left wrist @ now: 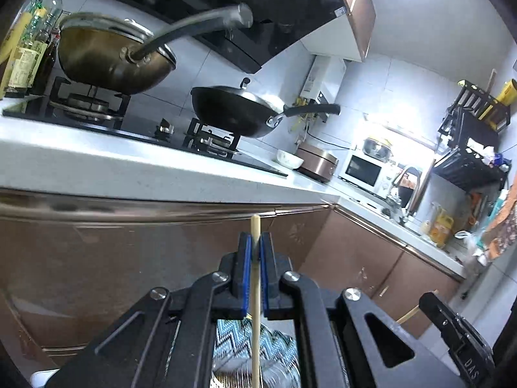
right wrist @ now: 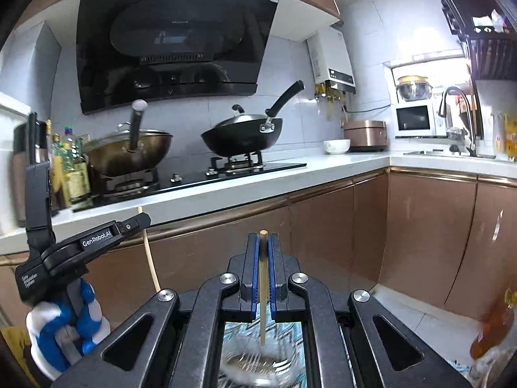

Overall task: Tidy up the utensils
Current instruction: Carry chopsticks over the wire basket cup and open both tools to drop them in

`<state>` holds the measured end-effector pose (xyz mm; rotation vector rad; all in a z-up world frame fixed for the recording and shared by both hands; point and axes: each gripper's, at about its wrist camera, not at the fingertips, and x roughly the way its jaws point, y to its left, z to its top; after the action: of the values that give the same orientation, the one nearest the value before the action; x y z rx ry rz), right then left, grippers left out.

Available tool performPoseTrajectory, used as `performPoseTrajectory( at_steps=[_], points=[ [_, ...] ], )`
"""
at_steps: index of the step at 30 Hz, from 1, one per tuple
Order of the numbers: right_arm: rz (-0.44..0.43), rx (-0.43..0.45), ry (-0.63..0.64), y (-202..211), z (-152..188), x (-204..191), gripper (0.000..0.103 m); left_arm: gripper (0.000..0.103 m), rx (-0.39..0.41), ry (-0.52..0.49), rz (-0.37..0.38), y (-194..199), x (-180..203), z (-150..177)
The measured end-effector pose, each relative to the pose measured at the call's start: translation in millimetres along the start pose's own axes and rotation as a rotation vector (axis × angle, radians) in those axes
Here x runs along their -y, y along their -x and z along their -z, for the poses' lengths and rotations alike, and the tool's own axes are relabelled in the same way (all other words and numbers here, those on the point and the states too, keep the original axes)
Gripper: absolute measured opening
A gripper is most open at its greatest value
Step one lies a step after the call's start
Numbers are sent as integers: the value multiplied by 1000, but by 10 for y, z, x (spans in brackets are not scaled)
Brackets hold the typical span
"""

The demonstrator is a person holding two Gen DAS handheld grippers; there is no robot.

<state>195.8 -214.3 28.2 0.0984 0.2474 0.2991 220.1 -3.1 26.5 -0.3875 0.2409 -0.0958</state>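
A pale chopstick (left wrist: pixel 256 294) is pinched upright between the blue pads of the left gripper (left wrist: pixel 256 242), its tip standing just above the fingertips and its shaft running down out of view. A second chopstick (right wrist: pixel 263 287) is clamped the same way between the pressed-together jaws of the right gripper (right wrist: pixel 263 242), its lower end hanging free above a blurred glass container (right wrist: pixel 258 365) on a zigzag-patterned cloth (right wrist: pixel 236 329). In the right wrist view the left gripper is also seen from the side, gripped by a hand in a blue-and-white glove (right wrist: pixel 64 323), with its chopstick hanging below the fingers.

Beyond both grippers, copper-coloured cabinet doors (right wrist: pixel 323 226) are seen below the white countertop (right wrist: pixel 339 161). On that countertop lies a black gas hob (right wrist: pixel 194 177); 2 pans are set on it, a brass-coloured wok (right wrist: pixel 129 155) under a glass lid and a black wok (right wrist: pixel 240 135) with a lid. Oil bottles (right wrist: pixel 69 168) stand at the hob's left end. To the right of the hob a white bowl (right wrist: pixel 336 146), a rice cooker (right wrist: pixel 365 134) and a white microwave (right wrist: pixel 415 119) are lined up. A black range hood (right wrist: pixel 174 42) is mounted above the hob.
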Motion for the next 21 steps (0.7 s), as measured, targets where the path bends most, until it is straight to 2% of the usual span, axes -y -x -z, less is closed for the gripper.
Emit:
performPoseTrajectory(
  at_steps=[7,14,18,19,20,21],
  points=[
    [13,-73,2,-527,429,104,5,5,10,-41,-73,-447,22,518],
    [42,-160,36,-729,905,123,5,5,8,-68,-110,-653,23,939],
    [51,-201,39,-773,1043,149,5,6,8,-89,-120,-683,9,1111],
    [56,-205,39,-761,1059,157,7,7,-2,-92,-117,-685,1,1139],
    [59,-210,36,-749,1068,170,13,7,-12,-97,-117,-689,-1,1143],
    [60,-214,28,-723,1074,191,18,13,-20,-100,-115,-676,-1,1148]
  ],
)
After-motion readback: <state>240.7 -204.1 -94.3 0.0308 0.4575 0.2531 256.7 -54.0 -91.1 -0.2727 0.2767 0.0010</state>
